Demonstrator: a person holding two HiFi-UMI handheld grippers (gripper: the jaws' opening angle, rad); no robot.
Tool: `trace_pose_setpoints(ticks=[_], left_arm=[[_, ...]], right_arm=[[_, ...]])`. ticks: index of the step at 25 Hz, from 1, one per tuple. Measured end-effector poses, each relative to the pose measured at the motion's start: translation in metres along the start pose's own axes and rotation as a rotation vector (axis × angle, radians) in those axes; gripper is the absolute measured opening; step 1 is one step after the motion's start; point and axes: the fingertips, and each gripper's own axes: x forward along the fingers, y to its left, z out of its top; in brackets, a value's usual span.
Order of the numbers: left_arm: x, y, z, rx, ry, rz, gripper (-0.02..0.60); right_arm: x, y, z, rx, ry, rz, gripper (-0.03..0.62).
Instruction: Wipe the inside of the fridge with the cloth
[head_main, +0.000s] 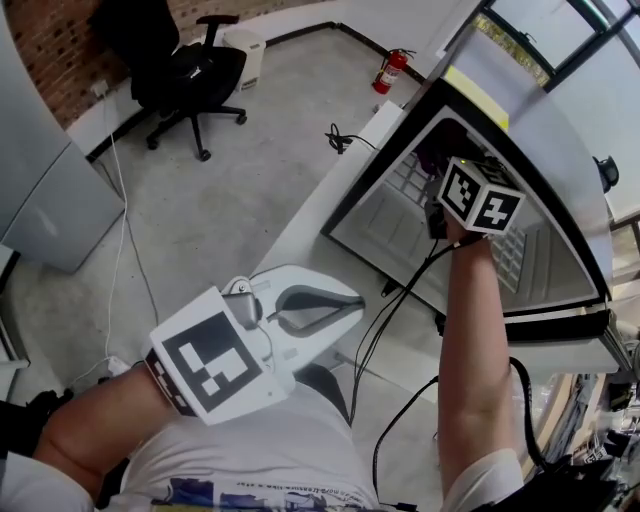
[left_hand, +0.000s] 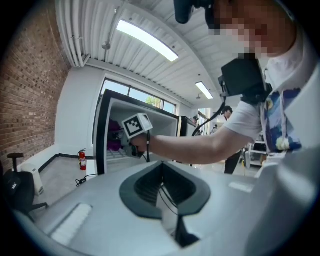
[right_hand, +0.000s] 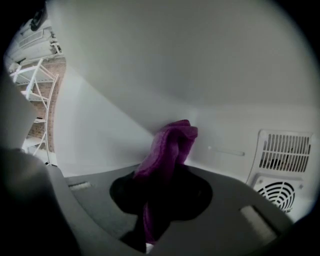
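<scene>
A black office chair stands on the concrete floor at far left. In front of the person's body, the left gripper is held low with its jaws clenched on nothing. Further right, a red fire extinguisher stands by the wall. At right, the fridge is open; inside it, the right gripper grasps the purple cloth, near the white back corner.
</scene>
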Motion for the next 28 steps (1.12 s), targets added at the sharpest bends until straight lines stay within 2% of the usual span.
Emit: trace_pose_setpoints(ticks=[10, 16, 28], left_arm=[[-0.002, -0.01, 0.003, 0.006, 0.036, -0.046, 0.005], [-0.008, -0.013, 0.003, 0.002, 0.042, -0.073, 0.005], [-0.024, -0.023, -0.001, -0.02, 0.035, -0.133, 0.005]], right_arm=[[-0.027, 0.04, -0.002, -0.035, -0.008, 0.082, 0.072], [-0.045, 0.061, -0.004, -0.1, -0.012, 0.091, 0.072], [-0.077, 0.098, -0.004, -0.103, -0.018, 0.098, 0.072]])
